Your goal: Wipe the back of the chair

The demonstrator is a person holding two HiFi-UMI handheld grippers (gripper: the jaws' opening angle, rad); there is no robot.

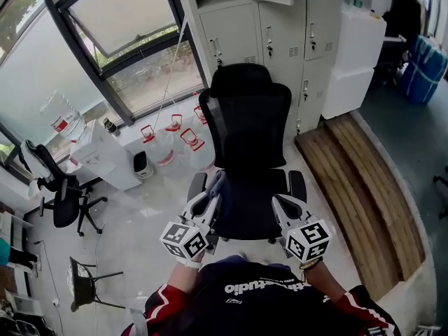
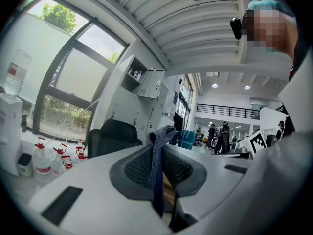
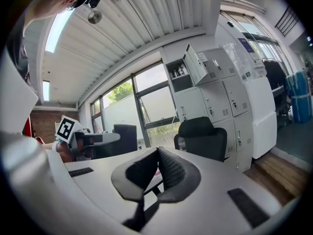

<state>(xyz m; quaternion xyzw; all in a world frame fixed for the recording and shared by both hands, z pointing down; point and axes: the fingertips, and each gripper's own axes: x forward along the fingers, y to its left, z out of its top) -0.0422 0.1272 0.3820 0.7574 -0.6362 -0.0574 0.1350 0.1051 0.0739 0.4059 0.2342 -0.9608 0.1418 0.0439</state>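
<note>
Within left gripper [image 2: 162,134], 1 blue cloth [image 2: 157,173]

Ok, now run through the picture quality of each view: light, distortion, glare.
Head view: soft daylight through the window, its frame bowed by the wide lens, and the black chair nearly featureless. Left gripper view: fisheye with dark corners, the blue cloth sharp in the left gripper. Right gripper view: the ceiling light strip blows out; the right gripper is crisp.
</note>
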